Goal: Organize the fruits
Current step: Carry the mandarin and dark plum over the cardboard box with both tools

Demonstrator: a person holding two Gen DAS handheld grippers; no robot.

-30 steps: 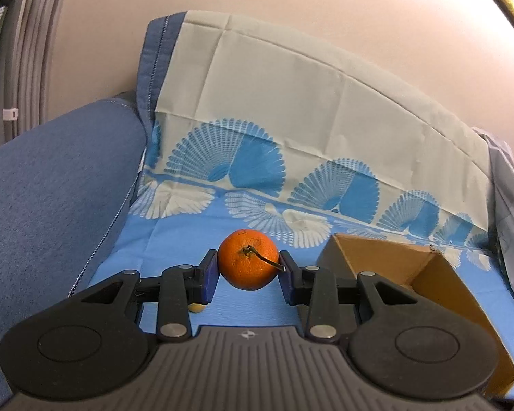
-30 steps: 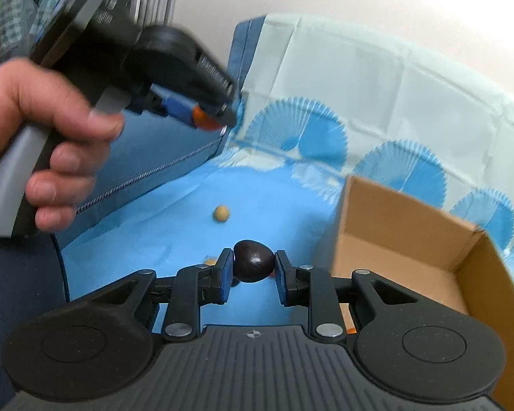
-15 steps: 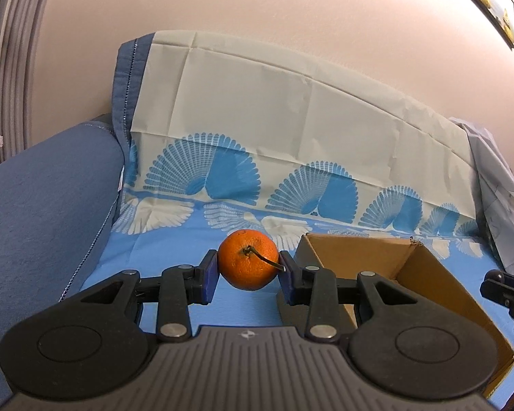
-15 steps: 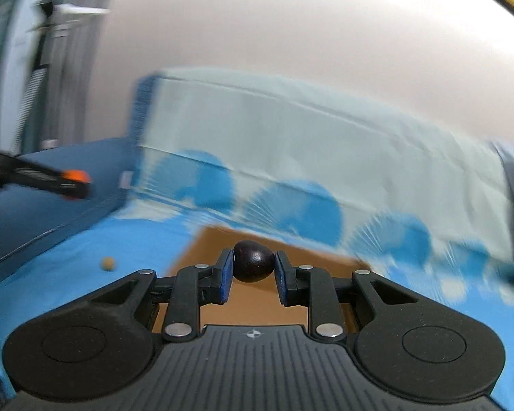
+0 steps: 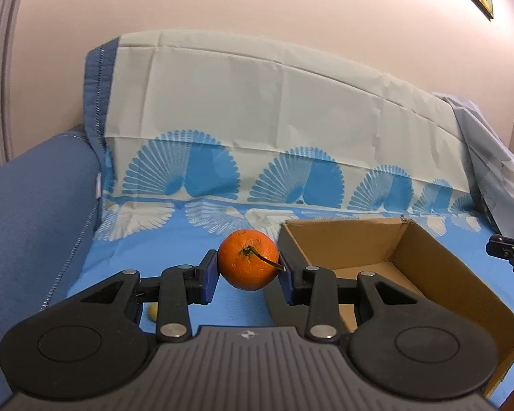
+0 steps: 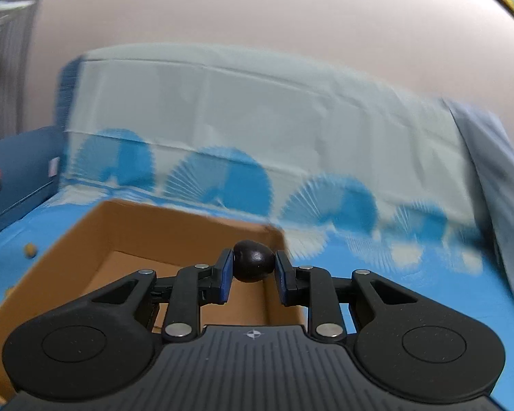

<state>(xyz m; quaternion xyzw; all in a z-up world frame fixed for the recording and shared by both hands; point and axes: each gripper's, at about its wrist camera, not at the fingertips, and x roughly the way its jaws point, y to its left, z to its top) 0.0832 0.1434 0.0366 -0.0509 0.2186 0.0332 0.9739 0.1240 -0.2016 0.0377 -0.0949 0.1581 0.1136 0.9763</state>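
Both tools are carrying fruit toward an open brown cardboard box (image 5: 428, 274) that sits on a bright blue patterned sheet (image 5: 154, 257) spread over a sofa seat.

The left tool (image 5: 248, 267) pinches a round orange mandarin (image 5: 246, 260) with a thin dark stem, one blue pad pressed on each side. A second ago the box showed only at the right edge of this camera's view; now its open top fills the lower right, with the mandarin held just left of the near corner, not yet over the opening. A small yellowish fruit (image 5: 152, 311) lies on the sheet under the left finger, partly hidden.

The right tool (image 6: 253, 267) is closed tightly on a small, dark, glossy oval fruit (image 6: 253, 265), possibly a plum or date; the view is motion-blurred. The change here is larger: a second ago this tool was low over the sheet beside the box, and now it looks down into the box from above its front wall, with the dark fruit over the box interior near the far right corner. In the left camera the right tool's black tip (image 5: 510, 253) has come into sight beyond the box's right wall.

The part of the box floor that shows is bare cardboard in both views; nothing can be seen in it. Another small tan fruit (image 6: 30, 249) rests on the sheet left of the box.

Judging from this, the dark fruit is nearly placed for release, and the mandarin should follow.
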